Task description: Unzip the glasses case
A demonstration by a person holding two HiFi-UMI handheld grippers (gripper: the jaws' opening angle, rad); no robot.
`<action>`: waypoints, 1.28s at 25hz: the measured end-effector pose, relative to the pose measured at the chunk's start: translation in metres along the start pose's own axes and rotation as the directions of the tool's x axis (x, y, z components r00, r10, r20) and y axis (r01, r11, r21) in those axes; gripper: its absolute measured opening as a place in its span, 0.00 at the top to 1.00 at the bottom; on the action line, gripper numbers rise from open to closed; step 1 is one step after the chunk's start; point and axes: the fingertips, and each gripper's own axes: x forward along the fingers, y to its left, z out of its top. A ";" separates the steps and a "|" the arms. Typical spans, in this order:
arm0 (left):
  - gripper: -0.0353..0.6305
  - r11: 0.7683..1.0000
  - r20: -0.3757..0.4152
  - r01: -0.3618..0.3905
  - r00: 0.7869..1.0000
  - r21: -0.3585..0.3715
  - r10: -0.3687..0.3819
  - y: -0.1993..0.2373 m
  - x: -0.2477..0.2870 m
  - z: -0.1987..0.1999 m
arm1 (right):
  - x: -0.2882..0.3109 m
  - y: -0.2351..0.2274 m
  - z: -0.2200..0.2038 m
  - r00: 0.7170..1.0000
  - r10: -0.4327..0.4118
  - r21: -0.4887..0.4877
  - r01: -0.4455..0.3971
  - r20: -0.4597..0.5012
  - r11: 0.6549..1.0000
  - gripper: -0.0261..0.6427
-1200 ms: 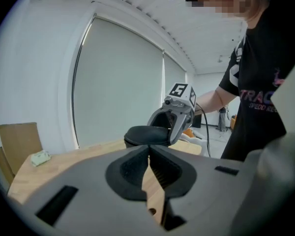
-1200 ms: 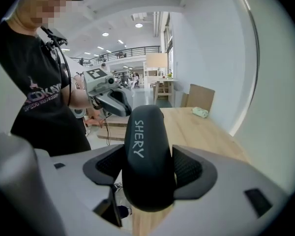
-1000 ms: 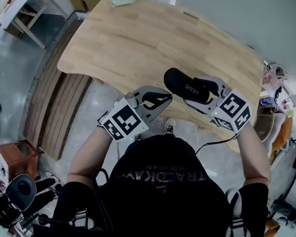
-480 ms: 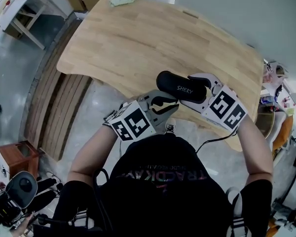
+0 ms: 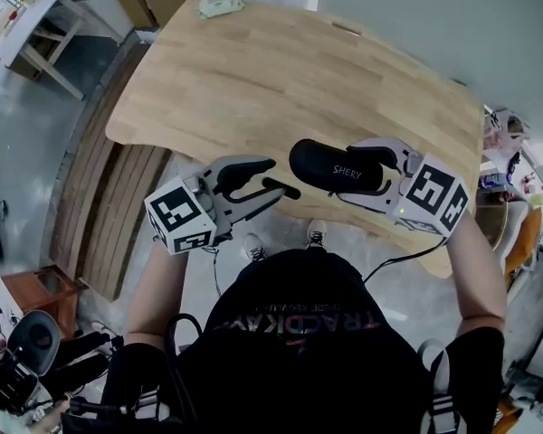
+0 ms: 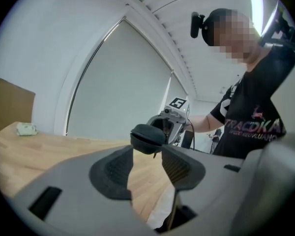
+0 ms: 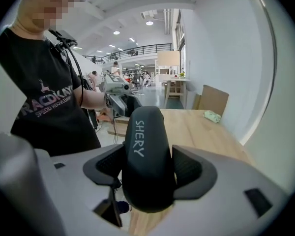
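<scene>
The glasses case (image 5: pixel 337 167) sat crosswise between the fingers of your right gripper (image 5: pixel 369 172). They were closed on its middle with a pad pressed to each long side, so both rounded ends stuck out past them. You held it in the air over the near edge of the bench (image 5: pixel 281 80), not resting on it. Its free end pointed at your left gripper (image 5: pixel 281 177), whose fingers had just been opening. They stood part-way apart with nothing between them, and the case end lay just beyond the fingertips, near but not touching. In the left gripper view the case (image 6: pixel 147 137) showed end-on, straight ahead of the gap, and a small dark tab seemed to hang under that end. It may have been the zip pull, though it was too small to be sure. No view showed the shell gaping, so the zip probably had all or most of its run left, and the step in hand looked like lining up for a pinch on the pull. The next move called for bringing the left fingertips onto that tab, closing on it alone, and drawing it round the seam while the right fingers held the shell firm. Far beyond both sets of fingers, a small pale object (image 5: pixel 219 4) lay at the bench's far corner.
</scene>
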 end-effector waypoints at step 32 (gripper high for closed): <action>0.44 0.996 0.211 -0.075 0.975 0.037 0.066 0.014 0.004 0.059 | -0.061 -0.015 0.109 0.807 -0.202 -0.073 0.289 0.556 0.954 0.46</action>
